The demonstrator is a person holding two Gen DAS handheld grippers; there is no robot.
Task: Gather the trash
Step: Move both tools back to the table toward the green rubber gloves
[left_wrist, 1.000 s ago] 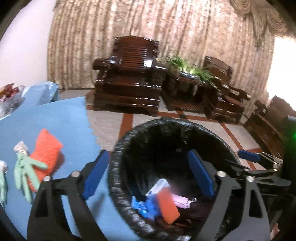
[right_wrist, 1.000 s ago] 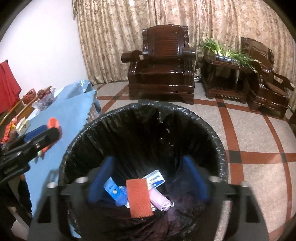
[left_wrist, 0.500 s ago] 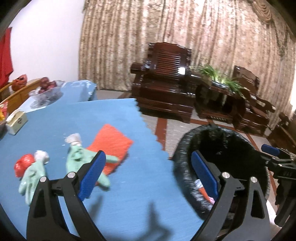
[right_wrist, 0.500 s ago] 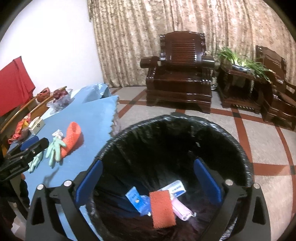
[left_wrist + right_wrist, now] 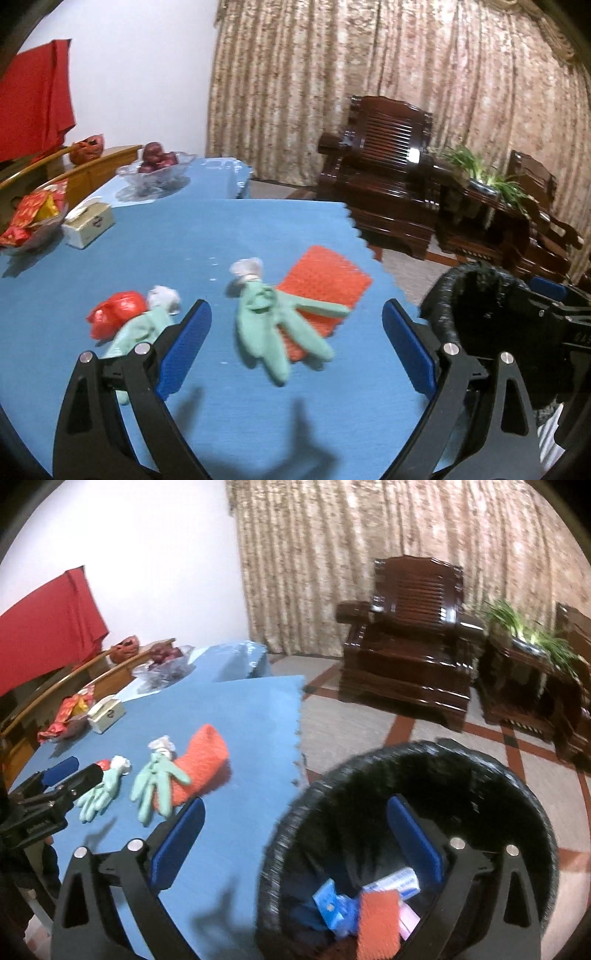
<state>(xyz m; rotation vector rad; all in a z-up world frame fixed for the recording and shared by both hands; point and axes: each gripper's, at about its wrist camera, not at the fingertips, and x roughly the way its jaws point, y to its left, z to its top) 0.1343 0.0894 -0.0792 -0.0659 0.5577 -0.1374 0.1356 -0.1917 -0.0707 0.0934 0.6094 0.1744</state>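
Left hand-held gripper [image 5: 295, 350]: jaws wide, empty, above the desk [image 5: 258, 236].
Right hand-held gripper [image 5: 295, 842]: just opened wide, empty, over the bin [image 5: 517, 786] rim.
Gloves [image 5: 275, 325]: near the desk's bin-side edge, overlapping the orange sponge [image 5: 325, 280].
Bin: beside the desk, trash inside.

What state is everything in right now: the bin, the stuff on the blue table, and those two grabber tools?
Black-lined round trash bin: open, partly filled with litter.
Orange knitted cloth: lying flat on blue table.
Mint-green rubber glove: lying partly over the orange cloth.
Second mint-green glove: lying on the table.
Left gripper: fingers open, empty.
Right gripper: fingers open, empty.
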